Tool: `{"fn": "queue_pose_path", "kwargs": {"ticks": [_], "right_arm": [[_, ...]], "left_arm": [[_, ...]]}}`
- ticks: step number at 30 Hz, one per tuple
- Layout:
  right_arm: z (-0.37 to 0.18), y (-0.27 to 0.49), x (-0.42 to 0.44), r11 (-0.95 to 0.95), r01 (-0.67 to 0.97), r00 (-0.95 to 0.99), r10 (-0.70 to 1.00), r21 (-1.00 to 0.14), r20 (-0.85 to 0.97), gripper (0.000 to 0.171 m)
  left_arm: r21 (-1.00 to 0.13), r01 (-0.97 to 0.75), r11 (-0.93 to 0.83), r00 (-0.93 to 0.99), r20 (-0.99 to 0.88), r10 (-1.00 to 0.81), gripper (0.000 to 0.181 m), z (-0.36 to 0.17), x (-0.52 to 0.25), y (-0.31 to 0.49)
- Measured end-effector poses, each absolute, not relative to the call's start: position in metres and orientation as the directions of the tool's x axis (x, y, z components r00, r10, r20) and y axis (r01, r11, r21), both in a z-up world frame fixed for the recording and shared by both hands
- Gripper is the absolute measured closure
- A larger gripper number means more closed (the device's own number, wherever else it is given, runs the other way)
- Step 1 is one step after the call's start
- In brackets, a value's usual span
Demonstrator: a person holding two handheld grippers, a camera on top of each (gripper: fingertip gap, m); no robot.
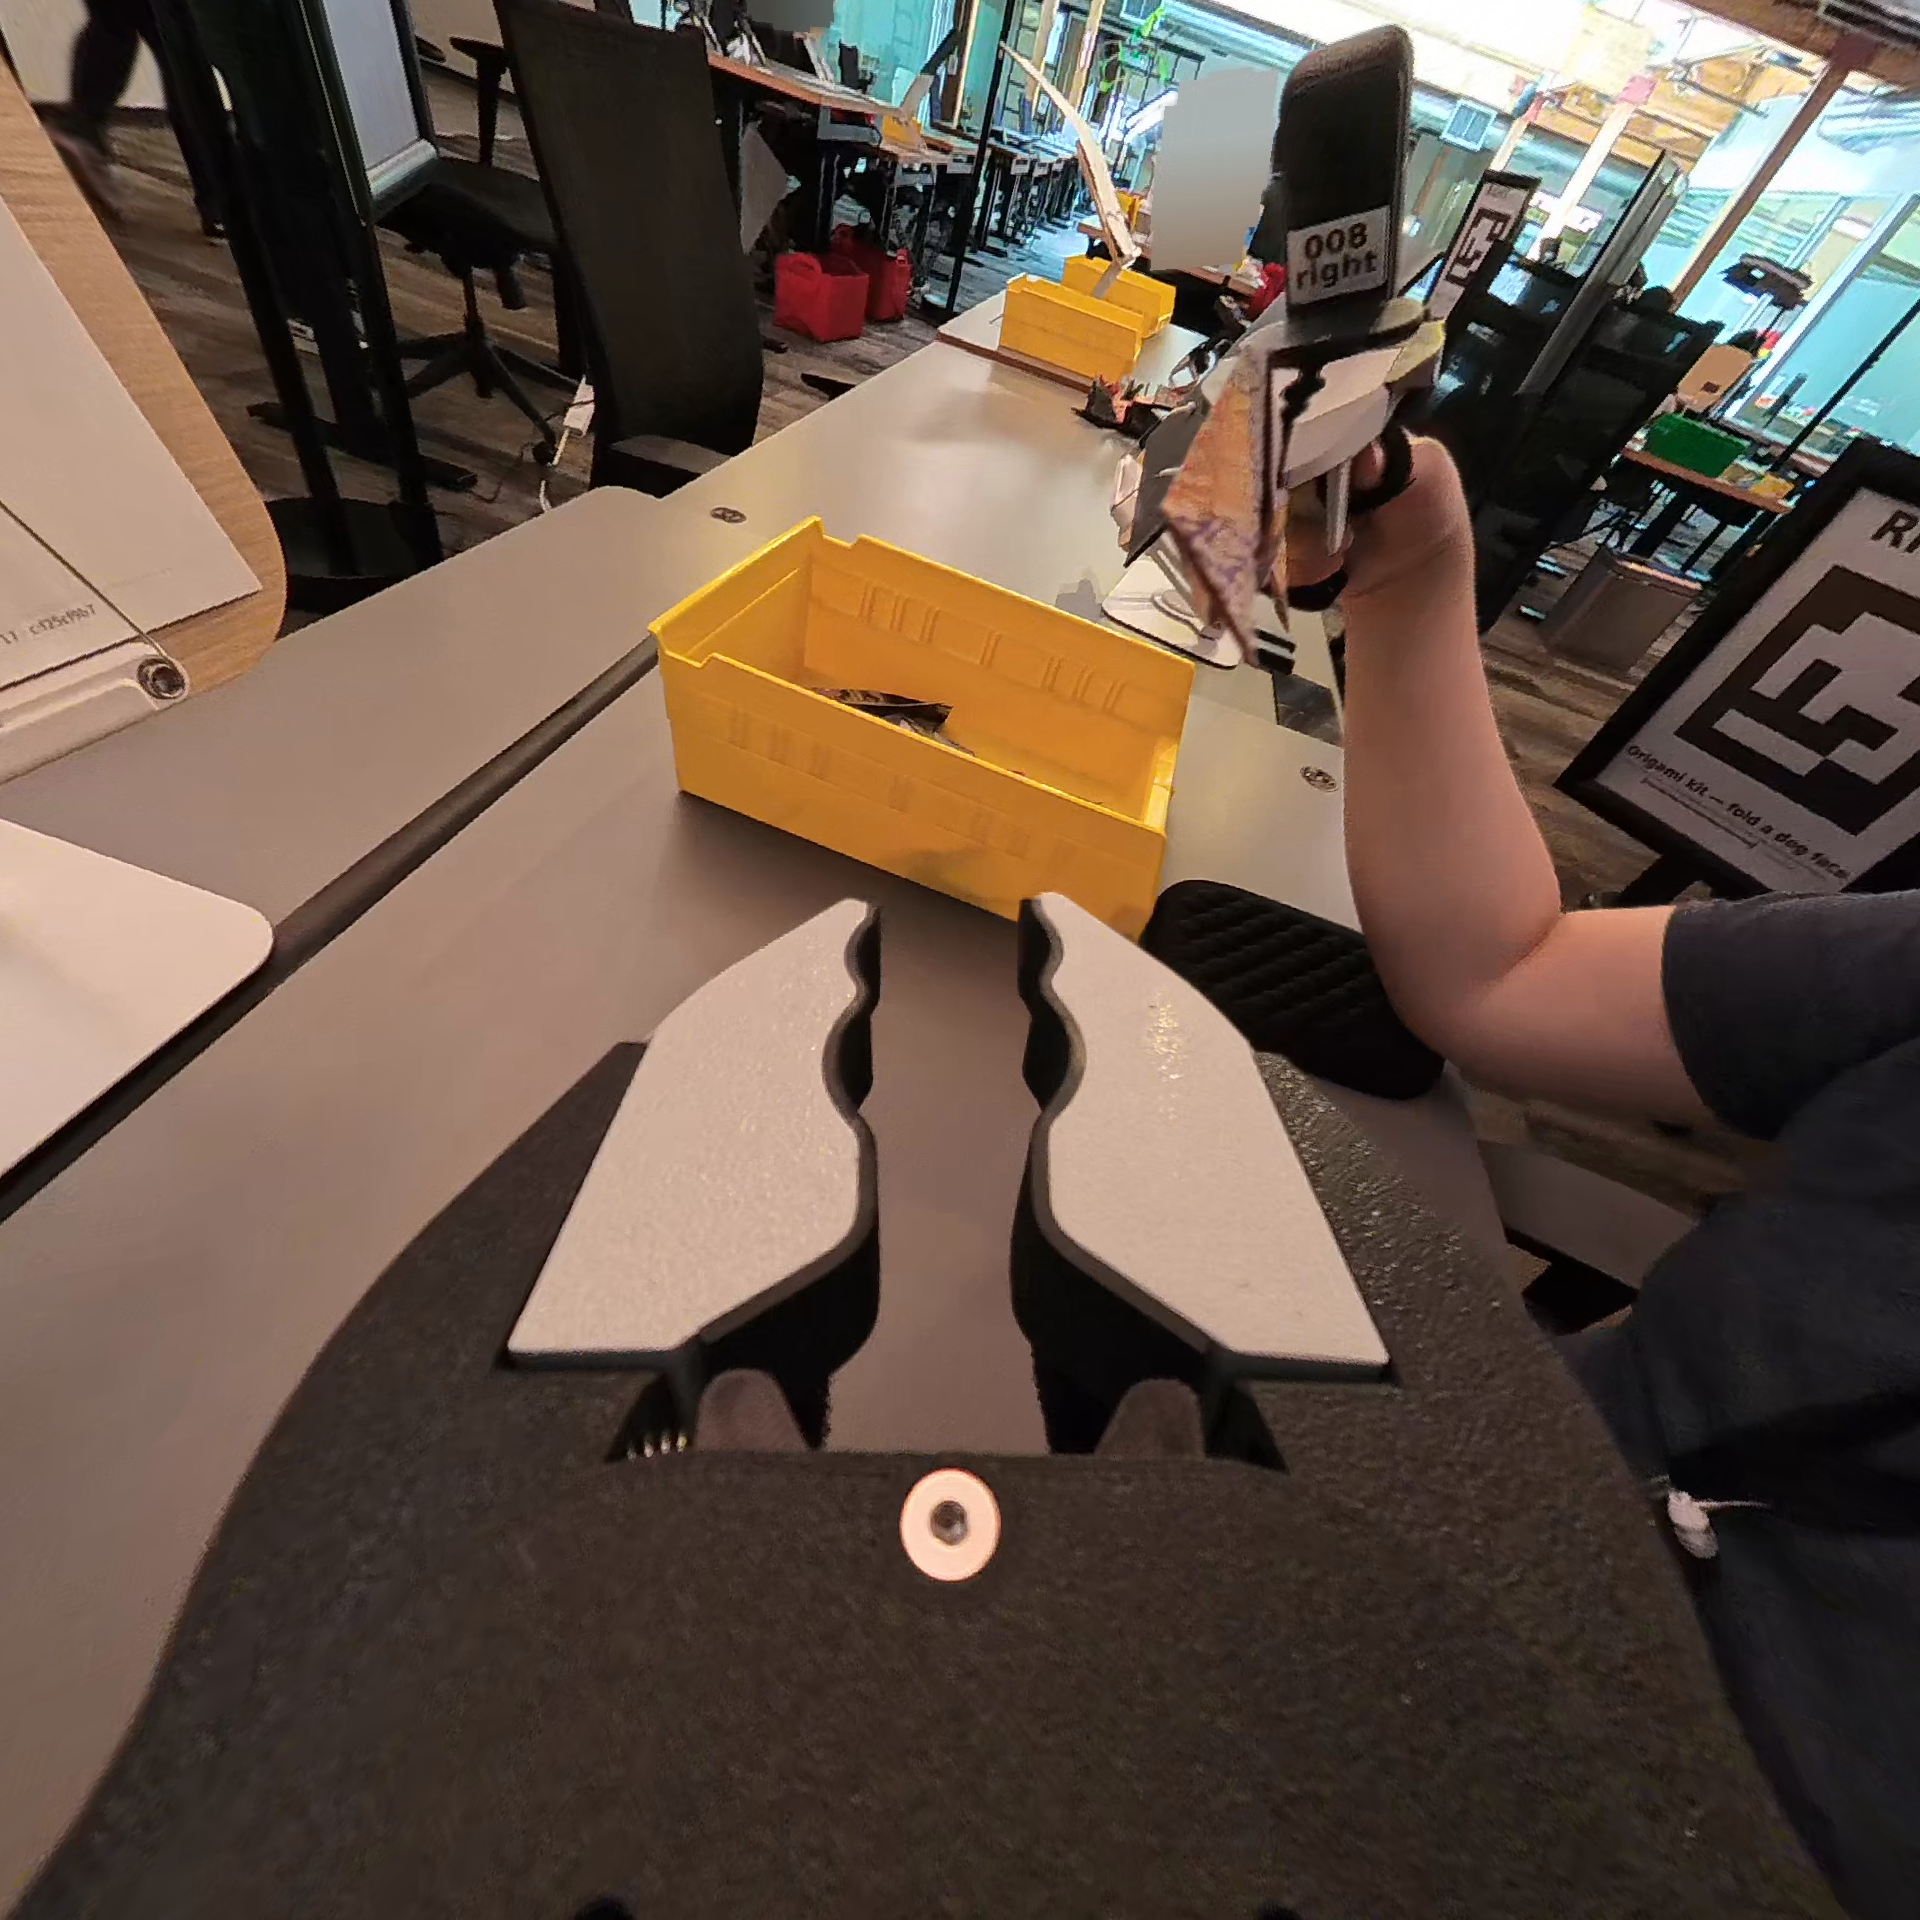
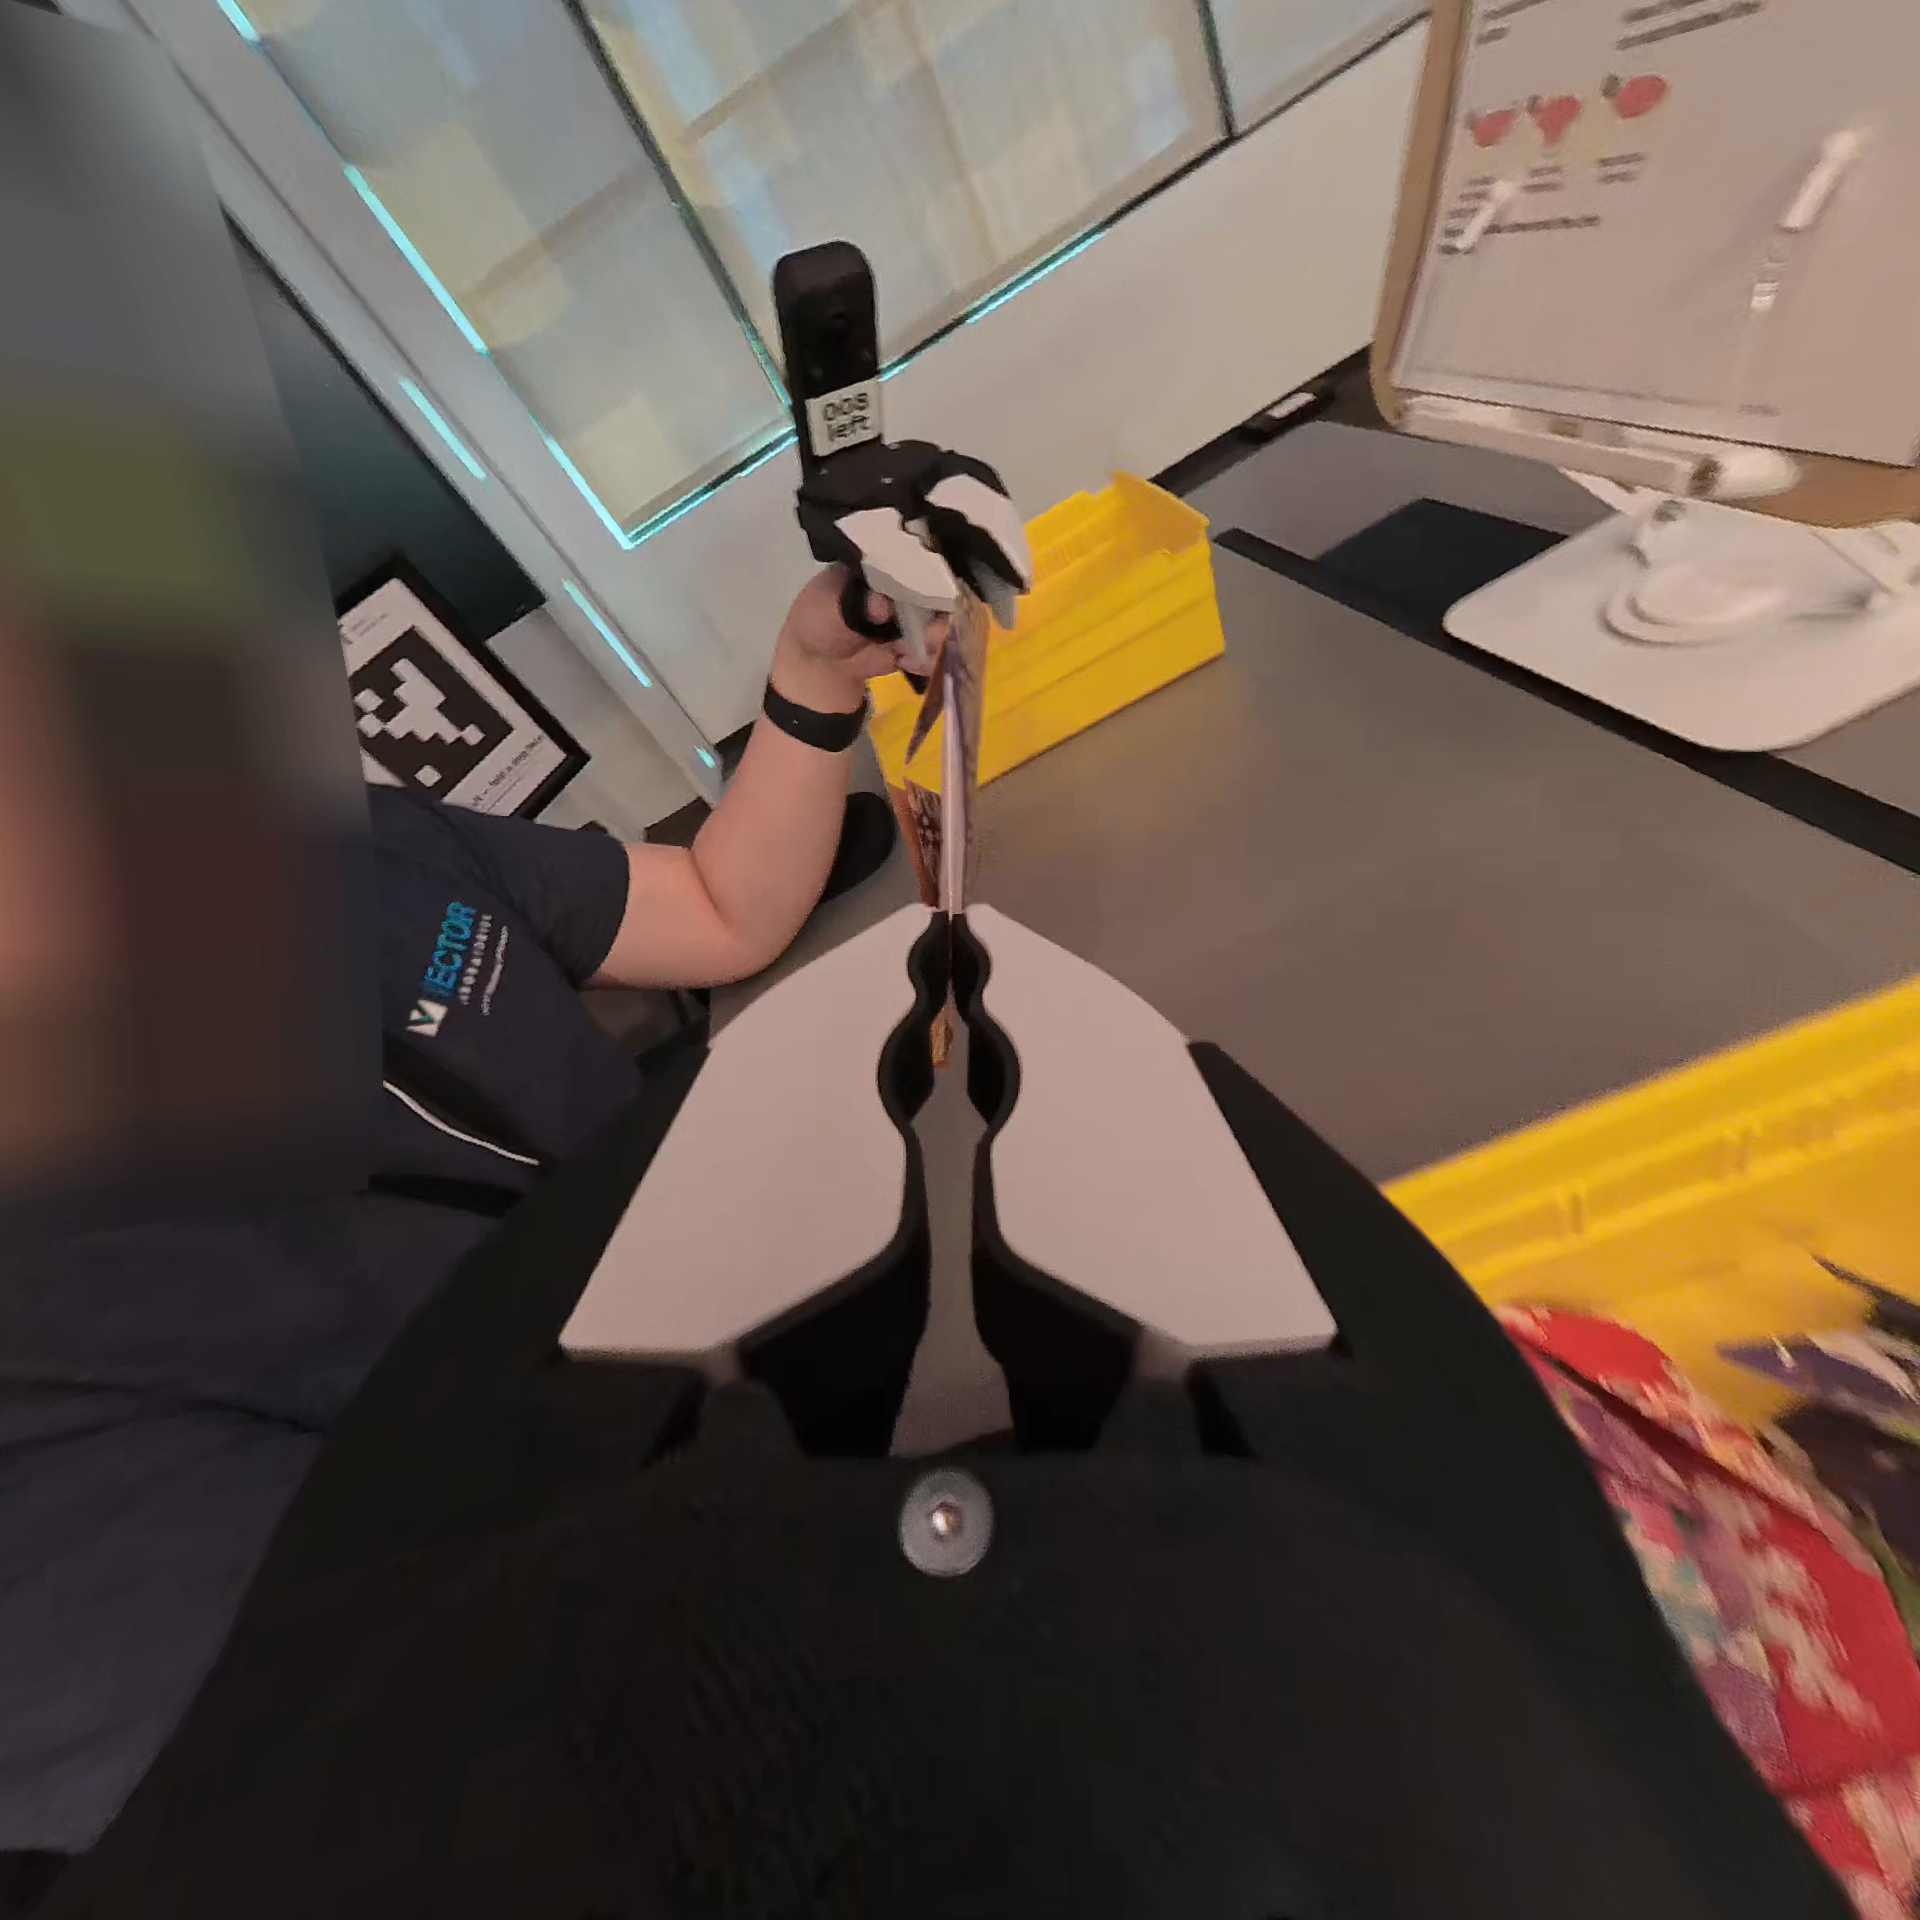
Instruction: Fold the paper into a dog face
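Observation:
My right gripper [image 2: 951, 920] is shut on a folded patterned paper [image 2: 943, 790]. The paper is seen edge-on and sticks up from the fingertips, held in the air above the grey table [image 2: 1403, 883]. In the left wrist view the right gripper [image 1: 1283, 457] is raised at the upper right, with the orange and purple folded paper [image 1: 1210, 520] hanging from it. My left gripper [image 1: 945, 925] is open and empty, low over the table in front of a yellow bin [image 1: 914, 748]. The left gripper also shows in the right wrist view [image 2: 951, 582], held up by a hand.
The yellow bin holds a dark folded paper [image 1: 894, 712]. A second yellow bin [image 2: 1662, 1174] with red patterned papers [image 2: 1766, 1558] is at the lower right. A black pad [image 1: 1288, 987] lies by the person's elbow. A white stand base [image 2: 1683, 623] and a framed marker sign [image 1: 1797, 707] flank the table. One gripper's finger ends stand about 25 centimeters off the other's.

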State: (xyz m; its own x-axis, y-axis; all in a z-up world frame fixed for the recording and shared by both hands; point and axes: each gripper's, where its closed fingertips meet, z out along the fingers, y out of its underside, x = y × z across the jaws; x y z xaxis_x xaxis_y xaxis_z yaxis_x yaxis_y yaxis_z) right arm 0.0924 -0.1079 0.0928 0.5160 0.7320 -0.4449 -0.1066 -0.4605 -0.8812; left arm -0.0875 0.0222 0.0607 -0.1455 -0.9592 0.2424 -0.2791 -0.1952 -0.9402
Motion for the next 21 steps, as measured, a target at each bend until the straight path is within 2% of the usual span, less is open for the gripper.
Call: {"fn": "queue_pose_path", "kwargs": {"ticks": [2, 8, 18, 21], "right_arm": [[0.09, -0.099, 0.083, -0.478, -0.077, 0.482, 0.75, -0.875, -0.452, 0.17], [0.093, -0.067, 0.074, -0.461, -0.165, 0.409, 0.772, -0.872, -0.486, 0.17], [0.061, -0.049, 0.086, -0.549, -0.185, 0.423, 0.704, -0.815, -0.57, 0.17], [0.071, -0.052, 0.08, -0.537, -0.199, 0.396, 0.721, -0.82, -0.568, 0.17]], "left_arm": [[-0.939, -0.283, -0.194, -0.136, 0.239, -0.961, 0.157, 0.059, -0.087, 0.024], [-0.94, -0.291, -0.177, -0.117, 0.219, -0.969, 0.157, 0.058, -0.086, 0.025], [-0.945, -0.284, -0.159, -0.086, 0.191, -0.978, 0.157, 0.063, -0.094, 0.029], [-0.944, -0.292, -0.154, -0.074, 0.182, -0.98, 0.157, 0.061, -0.094, 0.031]]}}
